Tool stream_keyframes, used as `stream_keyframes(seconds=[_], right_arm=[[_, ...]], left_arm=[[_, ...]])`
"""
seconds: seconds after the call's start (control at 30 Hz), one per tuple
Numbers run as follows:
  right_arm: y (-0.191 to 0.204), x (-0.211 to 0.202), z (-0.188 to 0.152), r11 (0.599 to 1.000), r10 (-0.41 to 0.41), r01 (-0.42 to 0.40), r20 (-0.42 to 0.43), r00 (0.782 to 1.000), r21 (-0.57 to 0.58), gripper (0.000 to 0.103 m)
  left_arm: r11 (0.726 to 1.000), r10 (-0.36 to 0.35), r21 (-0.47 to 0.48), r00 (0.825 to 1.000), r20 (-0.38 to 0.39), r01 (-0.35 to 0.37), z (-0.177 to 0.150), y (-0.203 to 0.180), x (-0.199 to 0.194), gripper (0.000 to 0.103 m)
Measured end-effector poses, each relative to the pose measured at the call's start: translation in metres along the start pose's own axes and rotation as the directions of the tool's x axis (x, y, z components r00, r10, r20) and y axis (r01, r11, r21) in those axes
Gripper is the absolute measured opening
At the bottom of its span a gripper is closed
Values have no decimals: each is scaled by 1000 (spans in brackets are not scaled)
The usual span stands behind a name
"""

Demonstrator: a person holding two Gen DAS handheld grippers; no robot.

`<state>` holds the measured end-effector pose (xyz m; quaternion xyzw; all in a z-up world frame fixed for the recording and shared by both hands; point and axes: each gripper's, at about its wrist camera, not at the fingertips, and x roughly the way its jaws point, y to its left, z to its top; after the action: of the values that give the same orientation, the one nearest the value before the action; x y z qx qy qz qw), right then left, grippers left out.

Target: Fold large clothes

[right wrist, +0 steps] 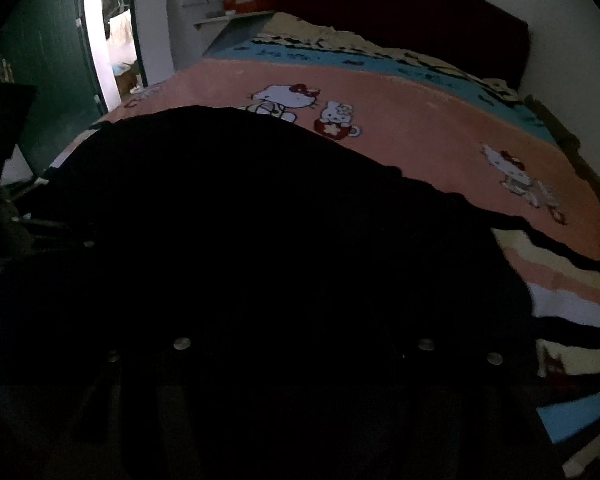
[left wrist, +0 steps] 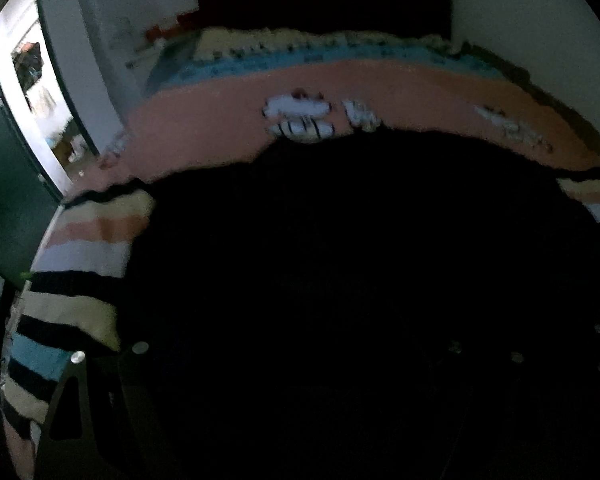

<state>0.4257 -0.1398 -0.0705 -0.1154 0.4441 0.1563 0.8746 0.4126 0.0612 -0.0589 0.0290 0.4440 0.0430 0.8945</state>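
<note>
A large black garment (left wrist: 340,260) lies spread on a bed with a pink cartoon-cat blanket (left wrist: 220,120). It also fills the lower half of the right wrist view (right wrist: 260,240), over the same blanket (right wrist: 420,120). My left gripper (left wrist: 300,360) hangs just over the garment; its fingers (left wrist: 128,392) stand far apart against the dark cloth. My right gripper (right wrist: 300,352) is also low over the garment, its fingers (right wrist: 148,392) set wide apart. Both views are very dark, and I see no cloth held between the fingers.
A striped blanket edge (left wrist: 80,280) shows at the left and at the right (right wrist: 580,300). A dark headboard (right wrist: 400,12) stands at the back. A green door (right wrist: 40,60) and a bright doorway (right wrist: 108,32) are at the left. A wall shelf (right wrist: 228,16) holds red boxes.
</note>
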Motion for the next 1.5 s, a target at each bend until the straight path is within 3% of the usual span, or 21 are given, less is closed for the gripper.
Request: stream_keyframes(seconds=[0.13, 0.4, 0.67, 0.97, 1.4, 1.5], right_arm=[[4, -39, -14, 999, -44, 44, 37, 998, -12, 60], [17, -110, -60, 999, -45, 44, 79, 996, 17, 62], [31, -159, -98, 999, -52, 52, 118, 992, 9, 72], [24, -203, -138, 996, -84, 79, 152, 985, 40, 77], [-14, -213, -204, 980, -138, 124, 84, 987, 154, 80], [-28, -212, -216, 970, -156, 141, 63, 986, 197, 92]], left_arm=[[1000, 28, -12, 996, 82, -27, -17, 5, -50, 88], [992, 122, -5, 977, 176, -123, -68, 10, -139, 88], [987, 156, -6, 956, 247, -160, -110, 17, -199, 88], [985, 168, -16, 946, 276, -171, -146, 32, -224, 88], [986, 165, -39, 956, 243, -160, -188, 51, -225, 88], [987, 162, -50, 961, 224, -154, -196, 57, -219, 88]])
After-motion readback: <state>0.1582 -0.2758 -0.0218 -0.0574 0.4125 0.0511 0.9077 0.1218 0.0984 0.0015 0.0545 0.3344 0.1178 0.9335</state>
